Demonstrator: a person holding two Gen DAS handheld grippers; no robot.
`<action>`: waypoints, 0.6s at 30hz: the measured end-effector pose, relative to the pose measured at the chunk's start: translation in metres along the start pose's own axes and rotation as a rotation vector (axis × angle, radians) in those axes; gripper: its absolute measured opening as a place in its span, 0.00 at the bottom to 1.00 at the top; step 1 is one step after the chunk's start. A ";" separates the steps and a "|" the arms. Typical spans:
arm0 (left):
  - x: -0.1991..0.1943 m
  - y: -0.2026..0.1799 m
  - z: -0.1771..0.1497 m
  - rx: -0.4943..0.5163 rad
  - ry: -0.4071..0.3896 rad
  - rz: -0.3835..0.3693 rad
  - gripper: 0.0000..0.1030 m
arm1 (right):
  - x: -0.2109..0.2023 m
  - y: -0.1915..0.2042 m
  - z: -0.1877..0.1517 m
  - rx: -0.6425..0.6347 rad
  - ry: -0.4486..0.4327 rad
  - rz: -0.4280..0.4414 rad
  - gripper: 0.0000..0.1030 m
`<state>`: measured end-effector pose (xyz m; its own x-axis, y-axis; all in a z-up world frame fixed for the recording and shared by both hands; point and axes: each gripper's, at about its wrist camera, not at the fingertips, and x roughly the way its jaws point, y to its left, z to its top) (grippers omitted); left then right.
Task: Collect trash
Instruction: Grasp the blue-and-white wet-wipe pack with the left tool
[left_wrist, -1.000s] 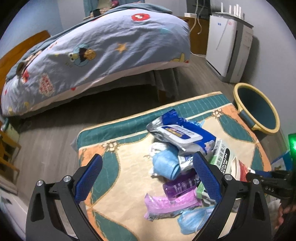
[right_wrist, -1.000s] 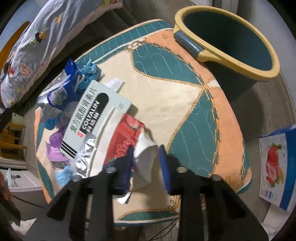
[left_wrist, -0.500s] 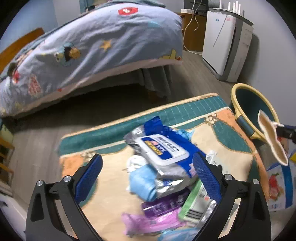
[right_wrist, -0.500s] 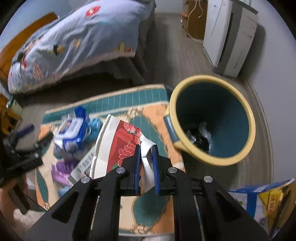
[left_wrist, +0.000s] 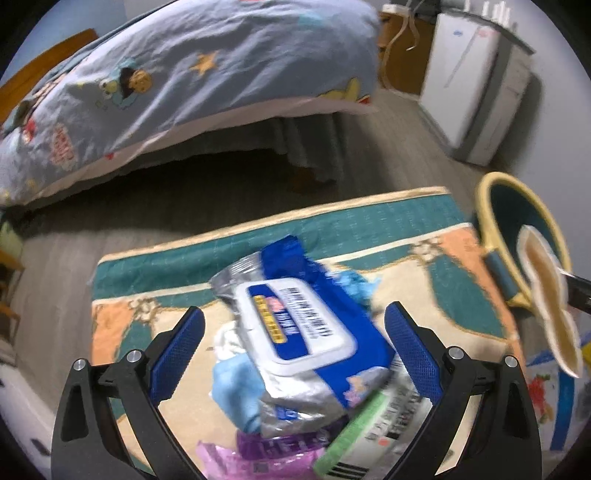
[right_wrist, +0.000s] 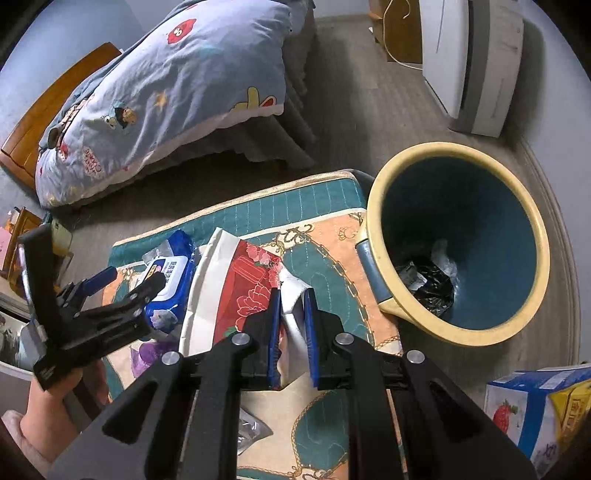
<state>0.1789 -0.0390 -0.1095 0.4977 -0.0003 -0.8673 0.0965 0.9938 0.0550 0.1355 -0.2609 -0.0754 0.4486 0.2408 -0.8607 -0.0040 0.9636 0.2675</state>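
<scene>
A bed (right_wrist: 162, 99) under a cartoon-printed blue quilt fills the far side of the room; nearer lies a patterned rug (right_wrist: 325, 236) in teal and orange, with a yellow-rimmed teal bin (right_wrist: 458, 243) standing at its right edge. Only the right wrist view looks down into the bin, where a black bag and some crumpled white scrap lie at the bottom; the left wrist view shows just its rim. On the rug sits a heap of litter topped by a blue wet-wipes pack (left_wrist: 306, 332); the left gripper (left_wrist: 295, 336) hangs over it with tongs spread wide, touching nothing as far as the blur lets me judge. The right gripper (right_wrist: 293, 314) is pinched tight on a red-flowered wrapper (right_wrist: 236, 291), held in the air beside the bin.
</scene>
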 end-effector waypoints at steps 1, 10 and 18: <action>0.001 0.004 0.000 -0.014 0.003 0.008 0.94 | -0.001 -0.001 0.000 0.002 0.000 0.002 0.12; 0.024 0.029 -0.009 -0.144 0.122 -0.073 0.72 | -0.004 -0.017 -0.001 0.044 0.004 0.032 0.12; 0.017 0.001 -0.013 -0.024 0.101 -0.056 0.54 | -0.008 -0.016 0.001 0.039 -0.008 0.043 0.12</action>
<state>0.1765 -0.0366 -0.1305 0.4023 -0.0460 -0.9143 0.1006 0.9949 -0.0059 0.1327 -0.2781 -0.0729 0.4556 0.2806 -0.8448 0.0116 0.9471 0.3208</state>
